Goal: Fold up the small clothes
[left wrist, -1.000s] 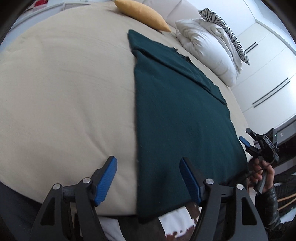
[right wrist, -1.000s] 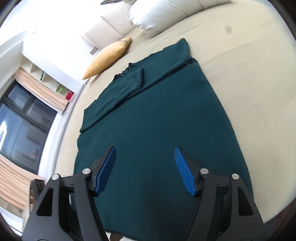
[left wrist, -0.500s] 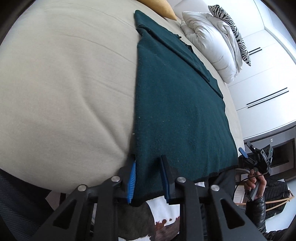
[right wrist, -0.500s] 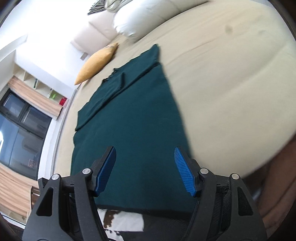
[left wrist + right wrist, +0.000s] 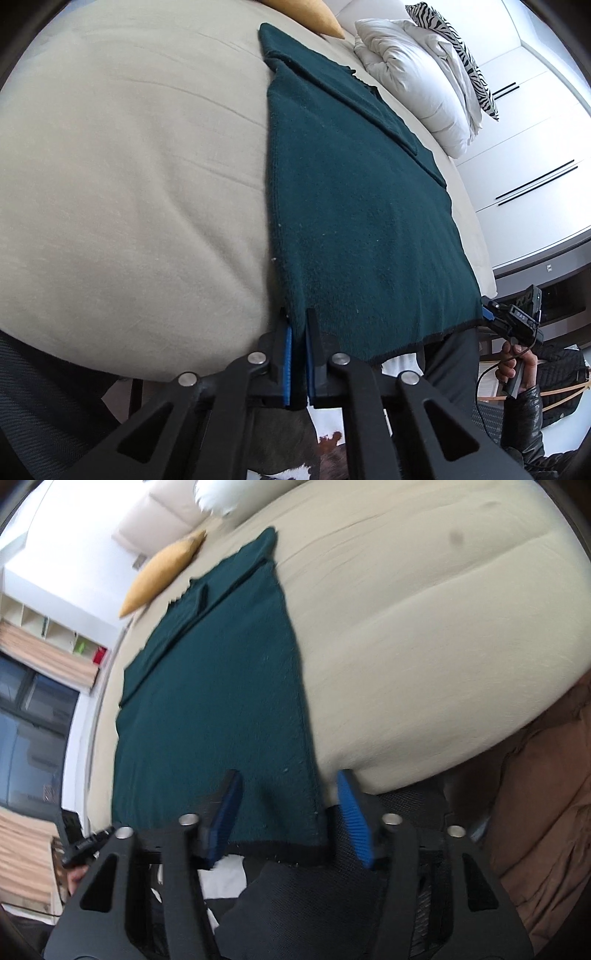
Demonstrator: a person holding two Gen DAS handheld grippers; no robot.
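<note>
Left wrist view, left side: wide beige bed cover (image 5: pixel 129 177), smooth with faint creases, filling most of the frame. Centre: dark green knit garment (image 5: pixel 354 206) spread flat on the bed, long axis running away from the camera, near hem hanging just over the bed edge, a folded-in sleeve strip lying across its far end. Left gripper (image 5: pixel 298 328), black frame with blue pads, is clenched on the garment's near left hem corner; fabric sits between the pads, jaws nearly together. Far end of bed: mustard yellow cushion (image 5: pixel 314 14), only partly in frame, then a crumpled white duvet (image 5: pixel 417 81) with a zebra-print pillow (image 5: pixel 461 55) behind it, right of the garment. Far right: white wardrobe doors (image 5: pixel 535 166) with dark handle lines, and the right gripper (image 5: pixel 491 317) at the garment's near right corner, held by a hand in a dark sleeve. Right wrist view, left: dark window with tan blinds (image 5: pixel 29 716), left gripper small at lower left. Centre: same green garment, cushion beyond its far end. Right gripper's jaws are spread apart, straddling the near right hem corner; left pad over the fabric, right pad just off the edge, not pinching. Slight motion blur. Right: beige cover, then brown fabric (image 5: pixel 546 794) below the bed edge.
</note>
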